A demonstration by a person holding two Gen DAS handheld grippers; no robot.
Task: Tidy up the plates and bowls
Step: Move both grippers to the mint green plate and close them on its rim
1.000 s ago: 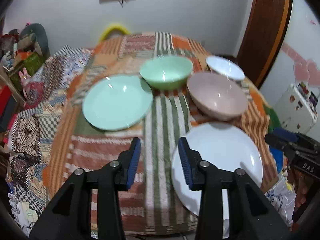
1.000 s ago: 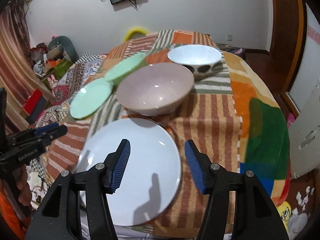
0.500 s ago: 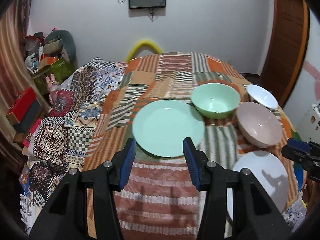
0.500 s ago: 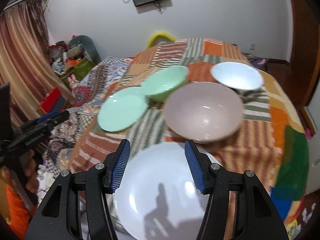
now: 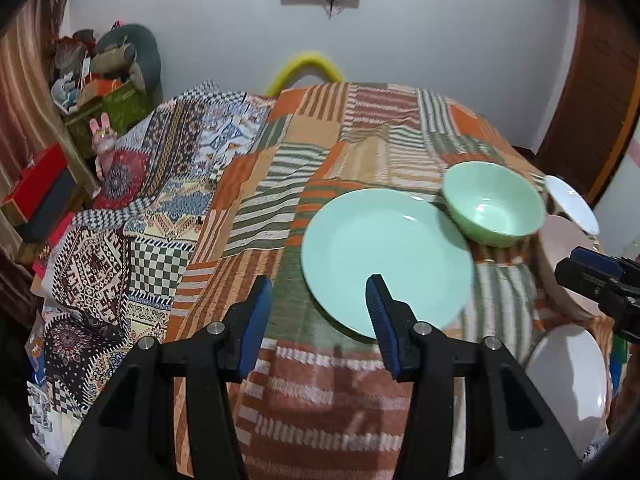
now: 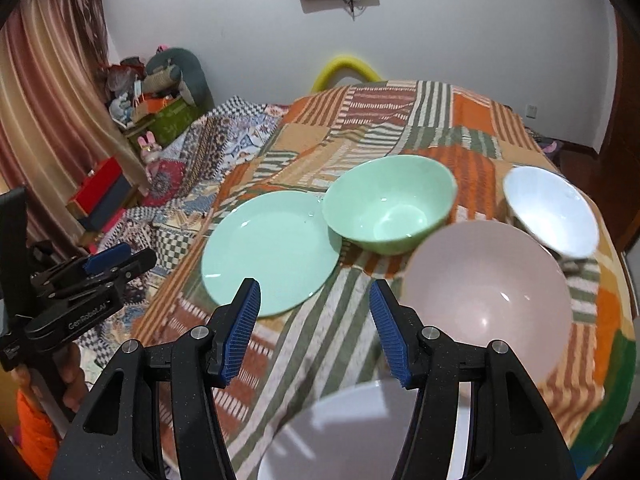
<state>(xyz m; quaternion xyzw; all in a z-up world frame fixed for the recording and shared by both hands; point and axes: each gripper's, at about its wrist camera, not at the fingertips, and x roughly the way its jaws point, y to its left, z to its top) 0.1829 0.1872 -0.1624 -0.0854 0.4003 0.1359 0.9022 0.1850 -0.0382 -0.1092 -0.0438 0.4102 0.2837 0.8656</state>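
Green plate [image 5: 386, 262] flat on patchwork cloth [image 5: 320, 376], rim touching green bowl [image 5: 494, 204]; white plate [image 6: 360, 436] nearest. Left gripper [image 5: 318, 310] and right gripper [image 6: 314, 322] spread wide, empty, hovering above. Best approached low, pinching the plate's near rim squarely.

Our left gripper [image 5: 319, 300] now points at the green plate [image 5: 386, 262], not the white plate [image 5: 568, 380]. Our right gripper [image 6: 314, 308] looks farther left too.
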